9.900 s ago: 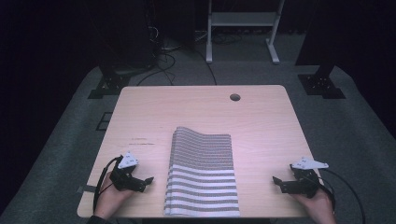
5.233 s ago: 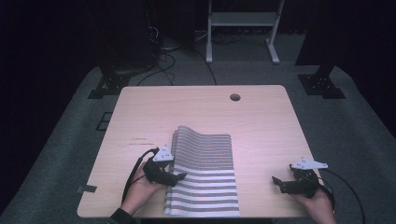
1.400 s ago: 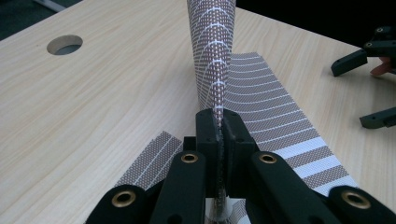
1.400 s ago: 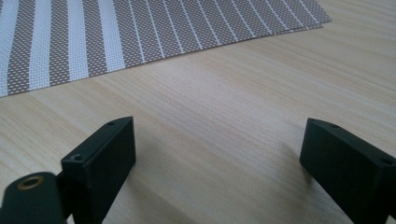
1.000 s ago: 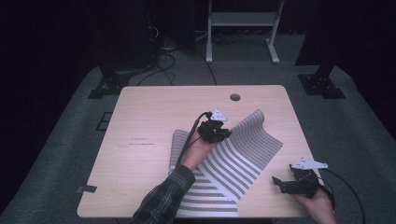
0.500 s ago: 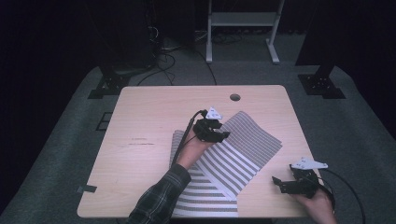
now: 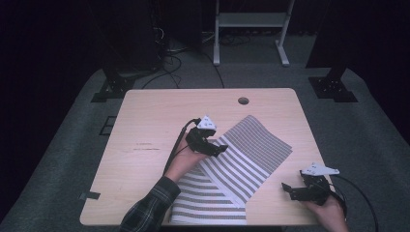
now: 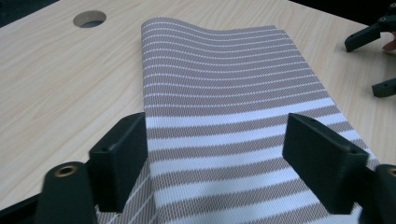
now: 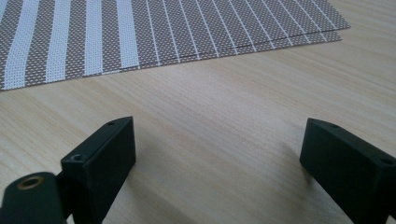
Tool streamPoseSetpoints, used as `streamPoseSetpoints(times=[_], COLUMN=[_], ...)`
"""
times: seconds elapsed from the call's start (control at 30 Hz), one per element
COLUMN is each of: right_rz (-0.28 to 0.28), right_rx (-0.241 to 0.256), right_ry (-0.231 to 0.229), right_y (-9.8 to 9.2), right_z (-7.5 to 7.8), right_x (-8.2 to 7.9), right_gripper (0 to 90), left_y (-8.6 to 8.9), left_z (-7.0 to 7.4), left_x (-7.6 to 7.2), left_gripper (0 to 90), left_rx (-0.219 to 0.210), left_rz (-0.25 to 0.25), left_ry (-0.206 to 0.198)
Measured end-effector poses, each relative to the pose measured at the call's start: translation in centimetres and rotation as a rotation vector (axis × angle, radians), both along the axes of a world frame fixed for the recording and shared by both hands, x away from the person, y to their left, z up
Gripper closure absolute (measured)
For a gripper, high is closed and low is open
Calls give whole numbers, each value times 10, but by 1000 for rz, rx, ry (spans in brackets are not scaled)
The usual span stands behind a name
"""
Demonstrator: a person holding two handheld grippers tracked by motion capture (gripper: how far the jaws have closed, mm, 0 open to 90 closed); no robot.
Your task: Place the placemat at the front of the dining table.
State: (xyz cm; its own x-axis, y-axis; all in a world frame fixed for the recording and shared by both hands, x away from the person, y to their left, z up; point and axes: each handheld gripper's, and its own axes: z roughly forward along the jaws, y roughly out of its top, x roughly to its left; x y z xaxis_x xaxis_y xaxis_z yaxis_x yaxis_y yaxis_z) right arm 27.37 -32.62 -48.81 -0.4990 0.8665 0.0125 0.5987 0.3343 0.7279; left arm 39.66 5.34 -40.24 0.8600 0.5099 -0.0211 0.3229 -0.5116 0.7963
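Observation:
A brown-and-white striped mat lies on the wooden table, one part folded over diagonally toward the right. My left gripper hovers at the folded part's upper left edge. In the left gripper view its jaws stand wide apart and open, and the mat spreads flat beneath and beyond them. My right gripper rests near the front right corner, open, over bare wood. The mat's edge lies a little ahead of it, apart from the jaws.
A round cable hole sits near the table's far edge. The left gripper's cable trails across the table. The right gripper's jaws appear at the right edge of the left gripper view. Stands and cables stand on the floor behind.
The left gripper went from the front left to the mat and swung its left part over to the right. In the last second the raised part sank flat and the gripper drew back slightly.

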Motion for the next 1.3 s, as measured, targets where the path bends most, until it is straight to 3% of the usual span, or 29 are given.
streamPoseSetpoints(times=[0.27,0.7,1.03,1.2,1.3], right_rz=[0,11,25,37,38], right_rx=[1,0,-2,-4,-2], right_ry=[-1,-3,-3,2,4], right_y=[0,-1,-1,0,2], right_z=[0,0,0,1,1], right_x=[0,0,-1,-1,-2], right_gripper=[92,95,95,95,95], left_y=[28,71,111,141,148], left_z=[-2,-5,-19,-36,-42], left_x=[-19,-51,-71,-83,-86], left_gripper=[116,11,0,0,0], left_rx=[16,-16,-6,38,48], left_rz=[15,31,68,95,100], left_ry=[-15,-35,-31,-27,-9])
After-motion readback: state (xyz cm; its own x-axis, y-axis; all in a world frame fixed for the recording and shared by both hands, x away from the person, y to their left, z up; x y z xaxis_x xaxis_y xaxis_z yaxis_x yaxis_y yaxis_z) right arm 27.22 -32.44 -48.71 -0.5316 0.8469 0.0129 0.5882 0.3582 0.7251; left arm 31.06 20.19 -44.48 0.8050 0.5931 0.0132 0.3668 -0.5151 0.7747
